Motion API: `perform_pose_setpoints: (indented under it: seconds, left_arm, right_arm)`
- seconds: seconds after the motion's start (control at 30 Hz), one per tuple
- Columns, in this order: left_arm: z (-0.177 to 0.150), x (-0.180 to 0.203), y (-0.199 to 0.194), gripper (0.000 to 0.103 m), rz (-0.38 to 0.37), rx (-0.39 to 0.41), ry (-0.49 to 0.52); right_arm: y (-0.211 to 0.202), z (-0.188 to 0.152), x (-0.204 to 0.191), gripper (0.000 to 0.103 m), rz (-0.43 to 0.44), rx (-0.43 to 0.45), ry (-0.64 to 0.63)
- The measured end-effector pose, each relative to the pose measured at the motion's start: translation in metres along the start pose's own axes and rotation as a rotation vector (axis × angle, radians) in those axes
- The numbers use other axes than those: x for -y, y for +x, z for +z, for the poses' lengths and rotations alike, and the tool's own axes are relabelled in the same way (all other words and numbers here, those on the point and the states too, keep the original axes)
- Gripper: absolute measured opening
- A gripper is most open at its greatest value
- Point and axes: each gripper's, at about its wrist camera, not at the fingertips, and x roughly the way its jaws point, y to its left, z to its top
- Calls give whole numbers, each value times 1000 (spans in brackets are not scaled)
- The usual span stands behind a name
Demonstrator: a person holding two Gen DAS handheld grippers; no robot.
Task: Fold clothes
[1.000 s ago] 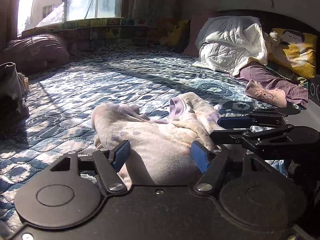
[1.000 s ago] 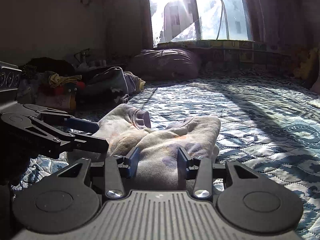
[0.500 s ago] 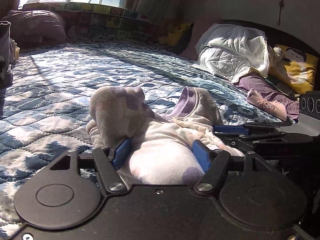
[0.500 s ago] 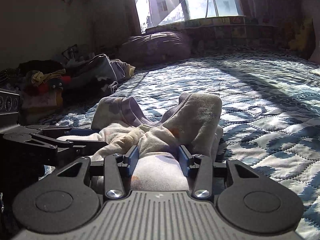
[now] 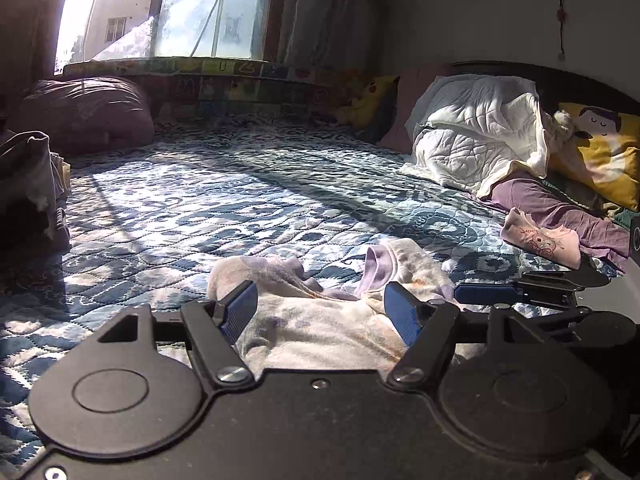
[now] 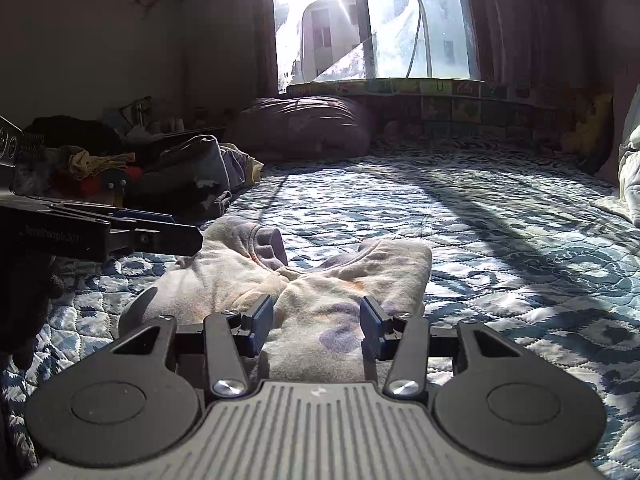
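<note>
A cream garment [image 5: 320,320] with purple blotches and a lilac neckband lies crumpled on the blue quilted bed [image 5: 240,208]. My left gripper [image 5: 320,312] is open, its blue pads [image 5: 240,312] wide apart over the garment's near part, and cloth fills the gap. My right gripper [image 6: 316,320] is also open, set narrower, with the garment [image 6: 320,280] running between its pads [image 6: 260,320]. Each gripper shows side-on in the other's view: the right one [image 5: 492,292] at the garment's right edge, the left one [image 6: 160,236] at its left edge.
A pink printed top [image 5: 540,240] and a purple cloth [image 5: 560,208] lie at the right by a white quilt [image 5: 480,140] and a yellow pillow [image 5: 600,148]. A clothes pile [image 6: 160,176] sits left. A mauve cushion [image 6: 304,128] lies under the window.
Half a second ago the garment stood bunched up higher between the fingers. Now it lies lower and flatter on the bed, and both views have levelled. Finger spacing looks unchanged.
</note>
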Motion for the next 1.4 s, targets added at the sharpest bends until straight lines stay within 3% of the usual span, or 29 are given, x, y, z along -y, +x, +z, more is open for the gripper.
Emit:
perform_pose_setpoints:
  seconds: [0.1,0.17,0.27,0.47,0.63,0.73,0.8,0.9,1.07,1.23,1.3,1.4]
  left_arm:
    - [9,-4,28,70,14,-45,18]
    - [-5,-10,56,70,23,-121,21]
    - [-32,-20,73,69,-10,-128,7]
    - [-33,-29,82,68,-64,-149,-16]
    - [-25,-16,75,69,-14,-167,22]
    - [-9,-10,51,74,-1,-135,14]
    - [-5,-11,30,80,5,-75,-43]
    - [-10,-18,0,81,24,-27,-190]
    - [-39,-33,-20,82,54,-91,-489]
    - [-74,-59,-19,82,-9,-115,-817]
    - [-81,-67,-12,83,-38,-111,-911]
    - [-76,-69,2,84,-52,-102,-931]
  right_arm:
    - [22,1,2,59,0,-34,31]
    - [37,-5,8,60,11,-69,80]
    - [51,-19,15,61,39,-92,121]
    - [59,-24,15,61,45,-95,120]
    - [52,-8,7,61,5,-138,86]
    - [23,7,6,61,-21,-67,119]
    - [5,9,10,69,-41,-18,168]
    - [-5,5,24,73,-61,-23,276]
    - [-1,-18,62,77,-68,-86,584]
    - [16,-51,84,86,-1,-126,854]
    - [23,-52,82,90,14,-121,837]
    - [38,-49,75,97,33,-136,781]
